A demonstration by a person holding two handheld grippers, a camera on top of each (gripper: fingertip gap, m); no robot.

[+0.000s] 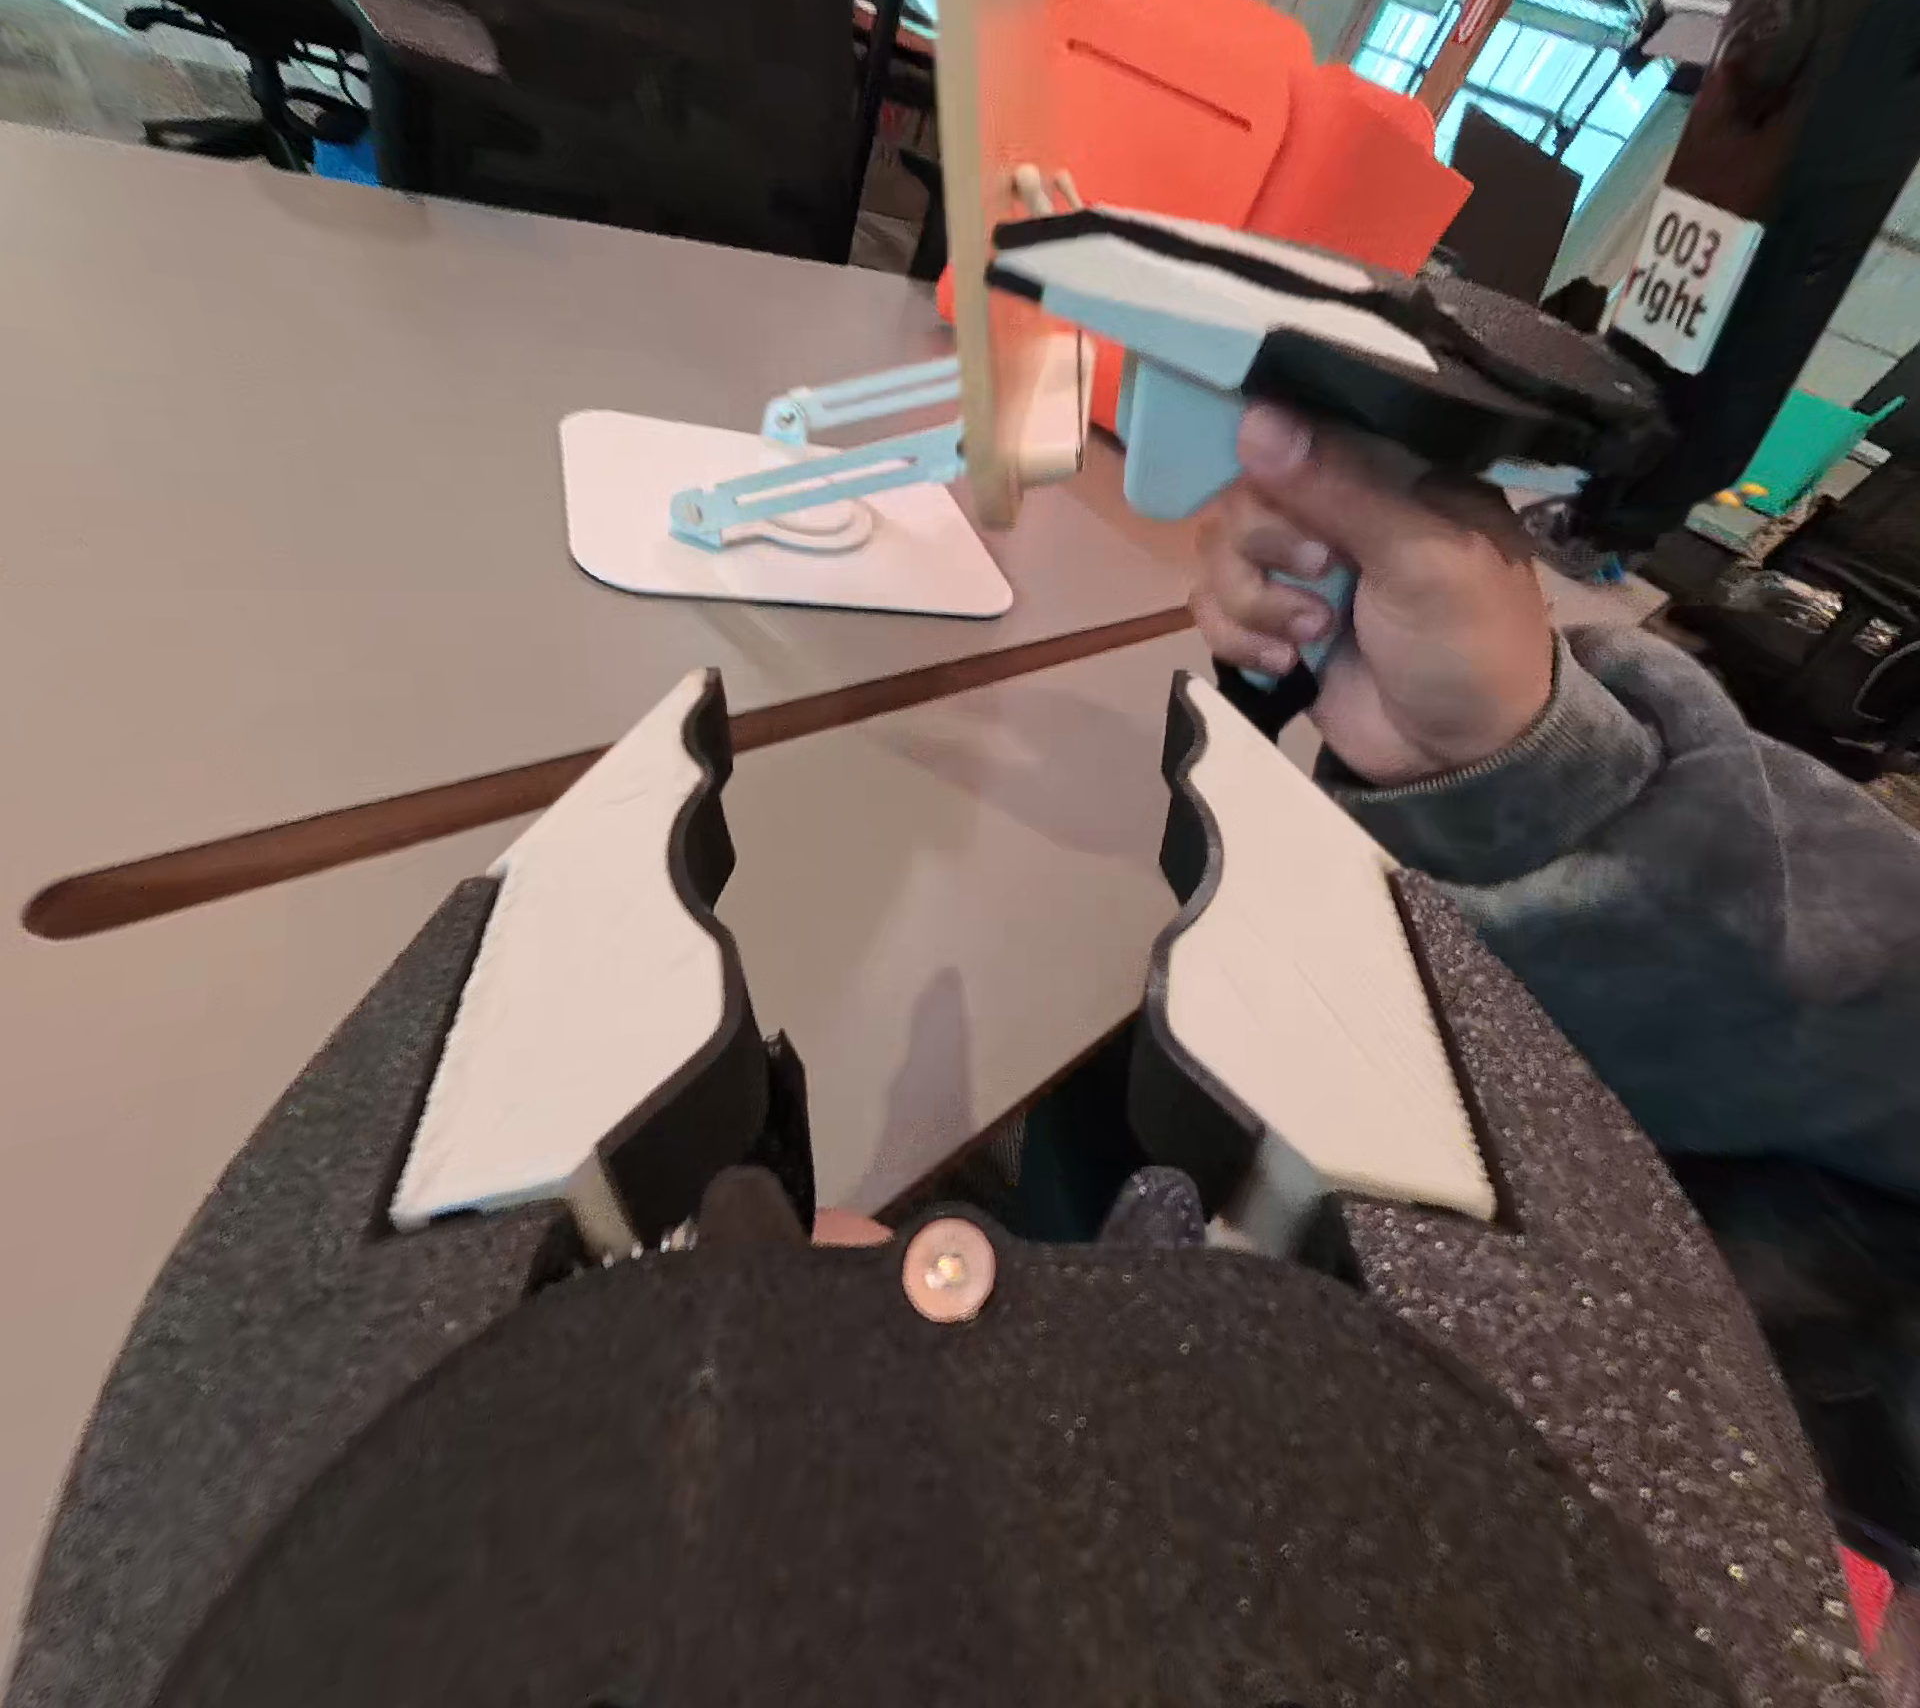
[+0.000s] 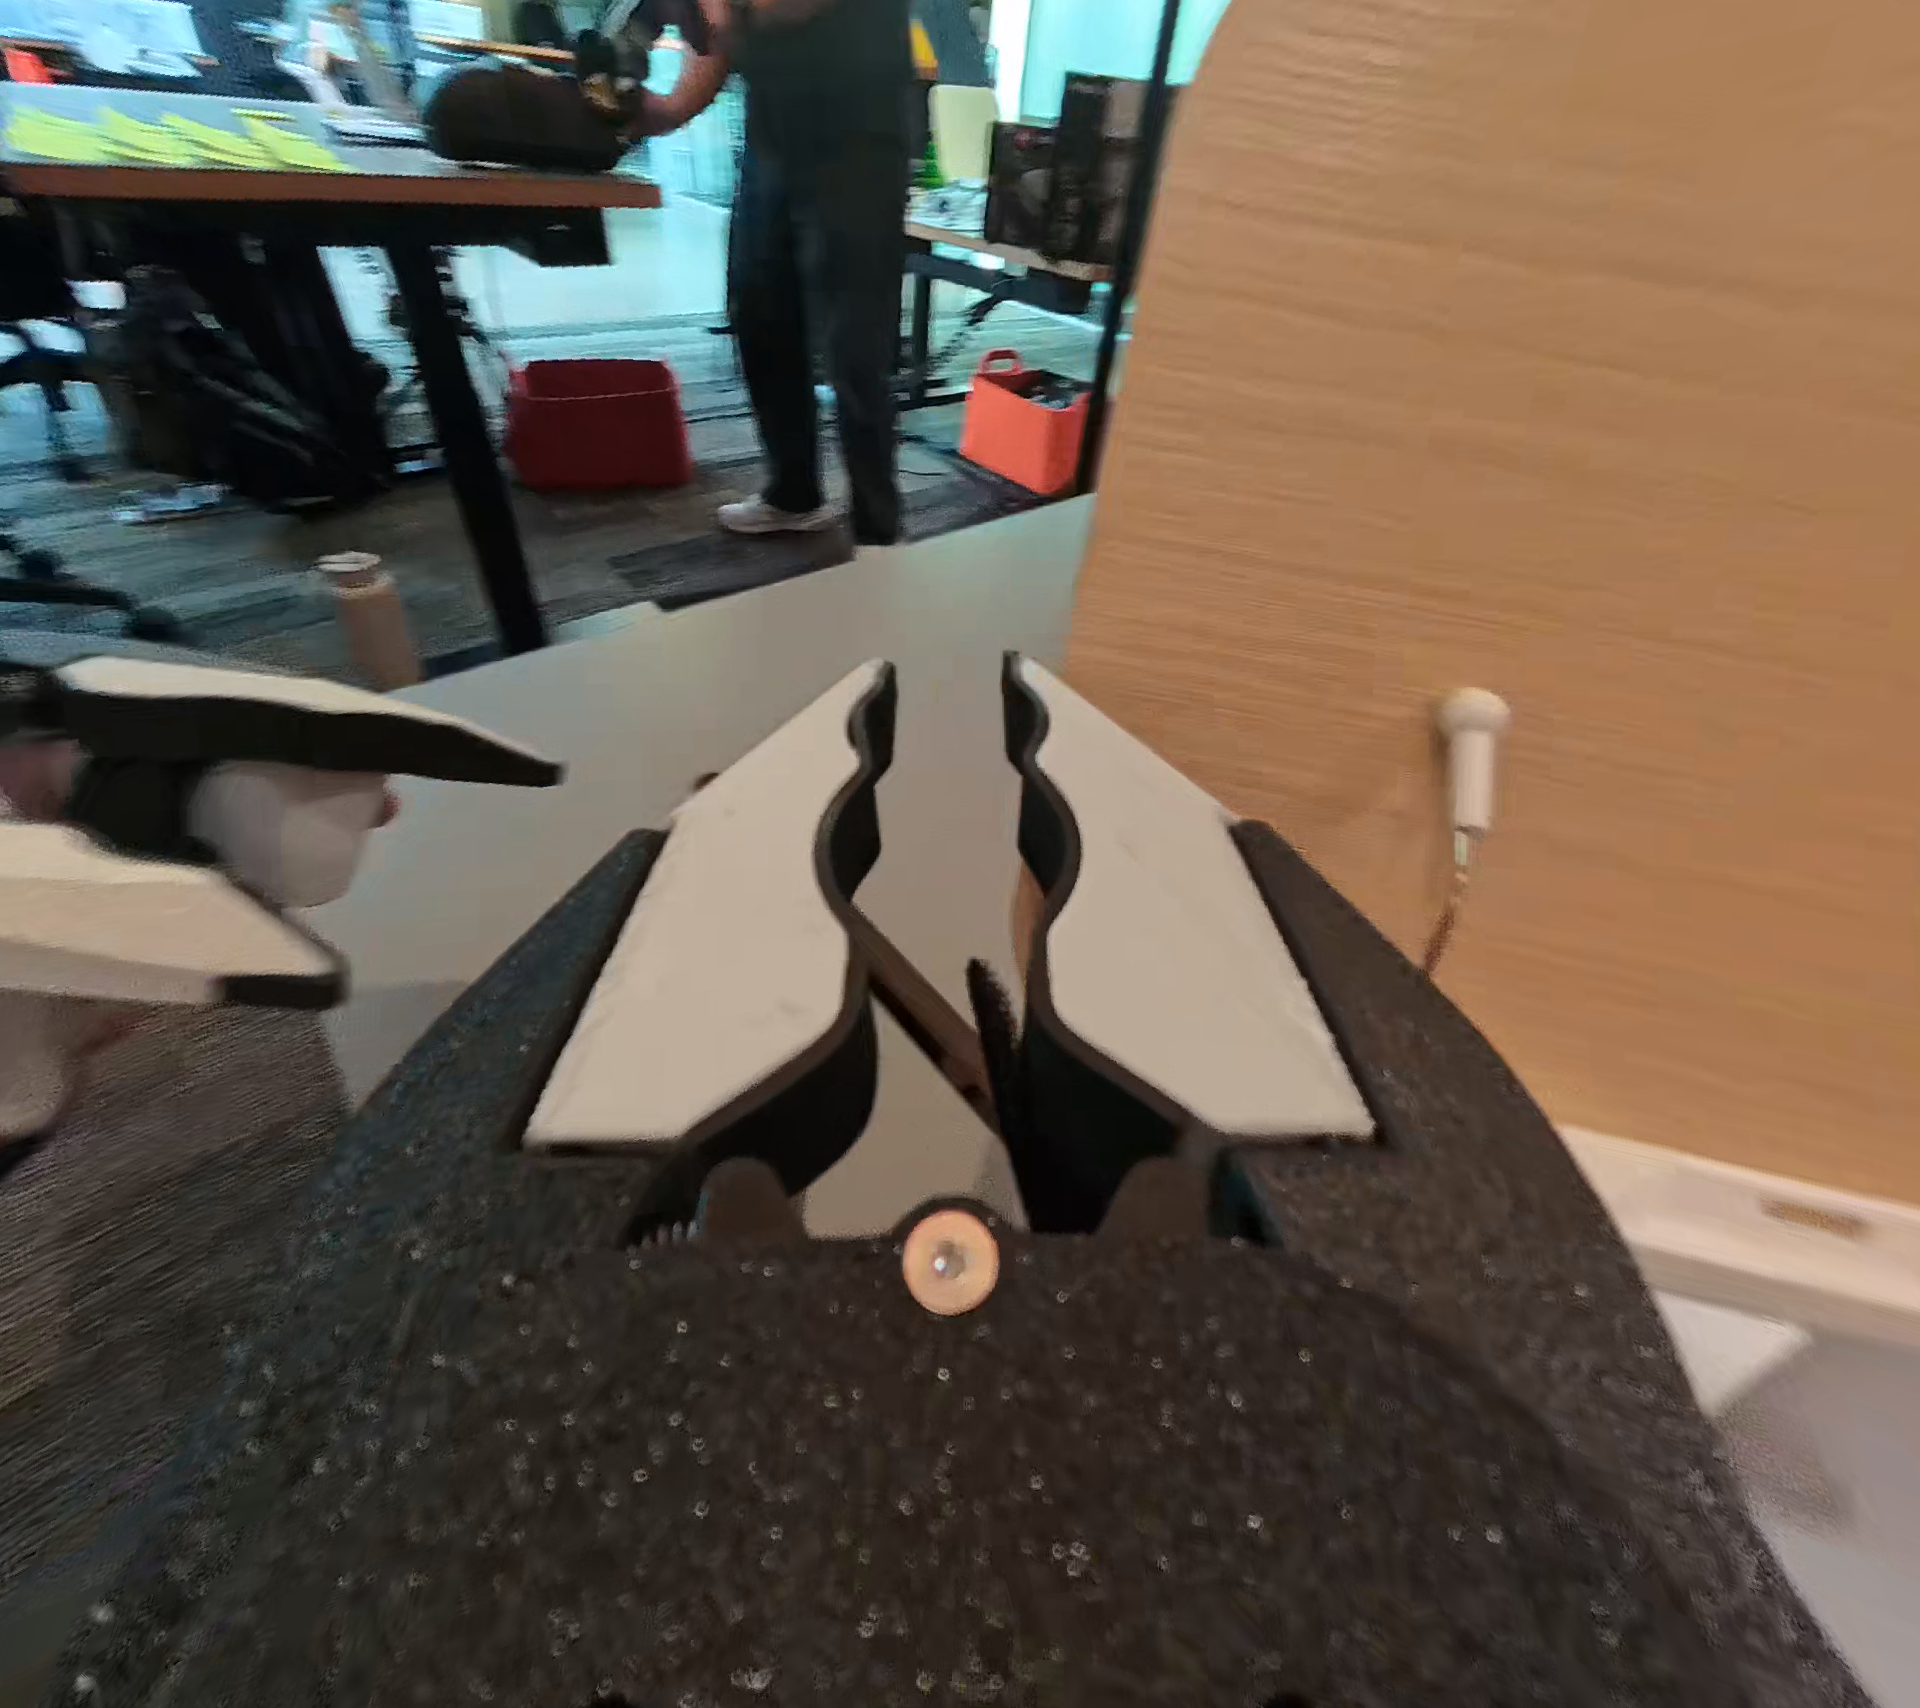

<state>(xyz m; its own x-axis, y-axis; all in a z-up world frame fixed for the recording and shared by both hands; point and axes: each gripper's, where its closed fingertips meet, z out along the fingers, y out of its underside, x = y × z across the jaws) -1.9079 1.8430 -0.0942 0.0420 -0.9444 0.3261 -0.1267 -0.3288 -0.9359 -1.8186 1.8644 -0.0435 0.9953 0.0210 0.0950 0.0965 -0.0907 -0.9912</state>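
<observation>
My left gripper is open and empty, just above the grey table near a long dark slot. It also shows at the left of the right wrist view. My right gripper has its jaws a narrow gap apart with nothing between them. An upright wooden board with a white peg stands close on its right. In the left wrist view the right gripper, held by a hand, has its tips against the board's thin edge.
A white base plate with light blue hinged arms lies at the board's foot. Orange foam shapes stand behind. Beyond the table a person stands by another desk, with a red bin and an orange bin on the floor. My right fingertips sit around 11 centimetres from my left ones. The long dark slot is closer to my left gripper, around 15 centimetres from its tips; the right tips are 20 centimetres off.
</observation>
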